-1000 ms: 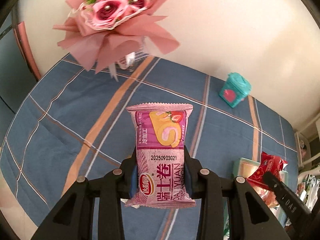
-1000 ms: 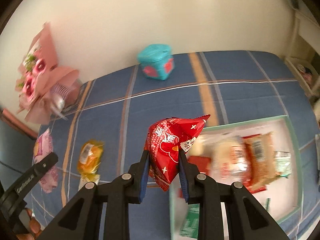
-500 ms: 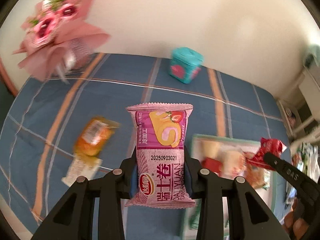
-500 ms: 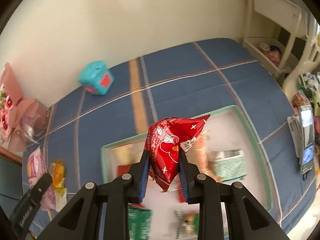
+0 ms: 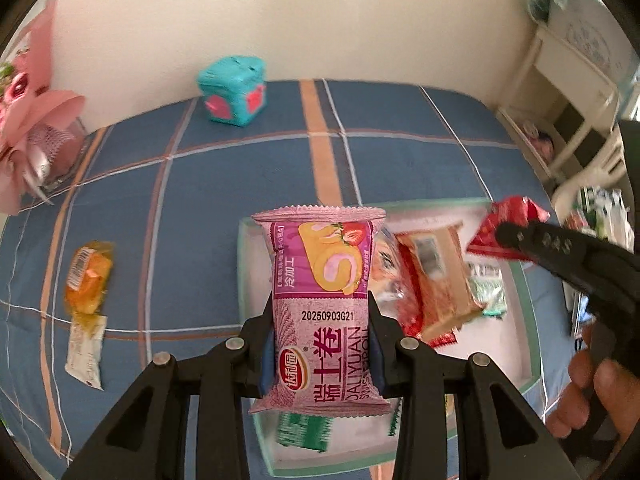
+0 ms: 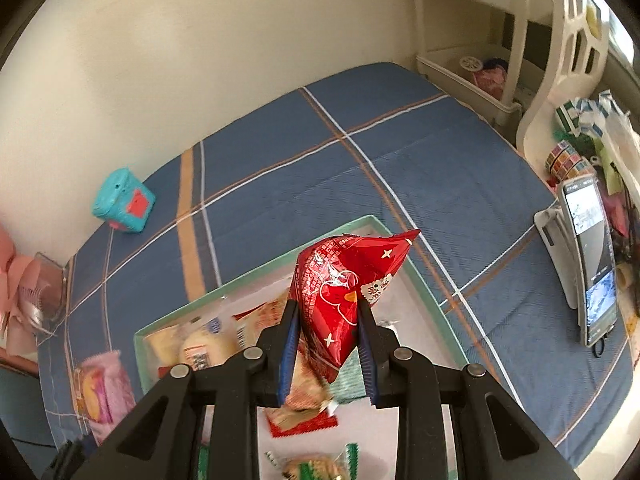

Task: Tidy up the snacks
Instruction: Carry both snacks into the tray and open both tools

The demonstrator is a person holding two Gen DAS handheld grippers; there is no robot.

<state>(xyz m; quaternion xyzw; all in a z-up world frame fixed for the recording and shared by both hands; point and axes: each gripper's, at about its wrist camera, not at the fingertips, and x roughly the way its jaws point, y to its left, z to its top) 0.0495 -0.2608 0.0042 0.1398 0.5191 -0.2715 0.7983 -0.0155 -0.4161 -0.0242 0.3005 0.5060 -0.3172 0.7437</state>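
Note:
My left gripper (image 5: 321, 340) is shut on a pink Swiss-roll snack packet (image 5: 322, 308), held upright over the left part of a green-rimmed white tray (image 5: 242, 276). My right gripper (image 6: 326, 344) is shut on a red snack packet (image 6: 344, 292) above the same tray (image 6: 420, 280). The tray holds several wrapped snacks. In the left wrist view the right gripper (image 5: 508, 236) shows at the right with the red packet (image 5: 512, 220). The pink packet (image 6: 104, 388) shows at the lower left of the right wrist view.
An orange snack (image 5: 88, 276) and a white wrapper (image 5: 84, 352) lie on the blue plaid cloth (image 5: 240, 184) left of the tray. A teal box (image 5: 232, 94) stands by the wall, a pink bouquet (image 5: 28, 120) at the far left. A phone on a stand (image 6: 592, 256) is at the right.
Both grippers have swung to the right across the cloth with their packets and now hang over the tray. The bouquet has slid to the left edge of the views.

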